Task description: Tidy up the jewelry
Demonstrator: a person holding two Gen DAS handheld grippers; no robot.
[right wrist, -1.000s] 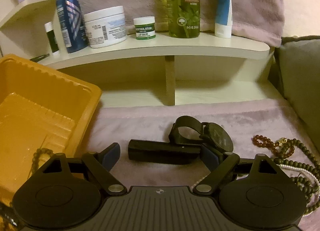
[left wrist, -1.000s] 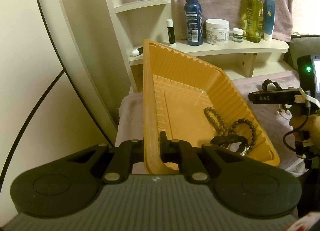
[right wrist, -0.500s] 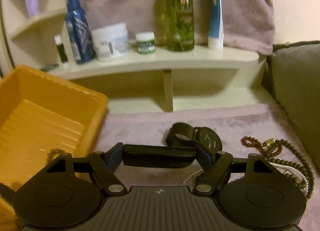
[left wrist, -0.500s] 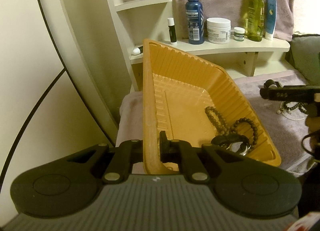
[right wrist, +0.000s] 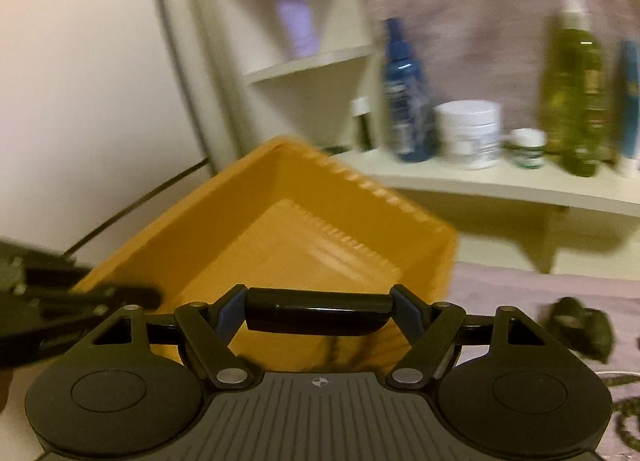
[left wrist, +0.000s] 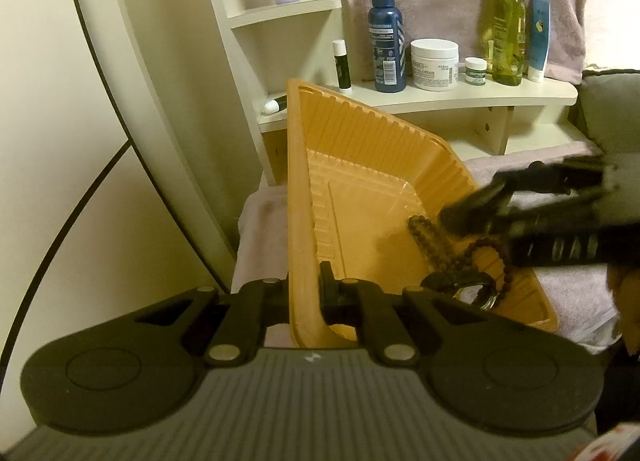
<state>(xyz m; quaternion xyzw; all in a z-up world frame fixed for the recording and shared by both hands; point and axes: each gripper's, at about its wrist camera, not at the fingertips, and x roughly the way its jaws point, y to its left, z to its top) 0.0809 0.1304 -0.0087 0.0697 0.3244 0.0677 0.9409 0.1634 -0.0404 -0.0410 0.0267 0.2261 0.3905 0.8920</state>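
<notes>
Now we have the glossy black oblong bar (right wrist: 316, 311) lifted off the mauve plush cloth (right wrist: 516, 289), where a second ago it lay in front of the dark wristwatch (right wrist: 580, 327). Our right gripper (right wrist: 318, 309) clamps it end to end, jaws set fairly wide because the bar is long, and it has swung left so that the bar hangs over the near part of the ribbed orange plastic tray (left wrist: 360, 165). The watch is left behind on the cloth, off to the right.

Our left gripper (left wrist: 304, 295) has not budged: its jaws are pinched narrow on the tray's near wall, steadying it at a tilt. Inside the tray lie the dark beaded bracelets (left wrist: 432, 237) and a dark metal piece we cannot identify.

We judge the carry nearly done; release into the tray comes next, and the watch and the bead strings remain to be gathered.
</notes>
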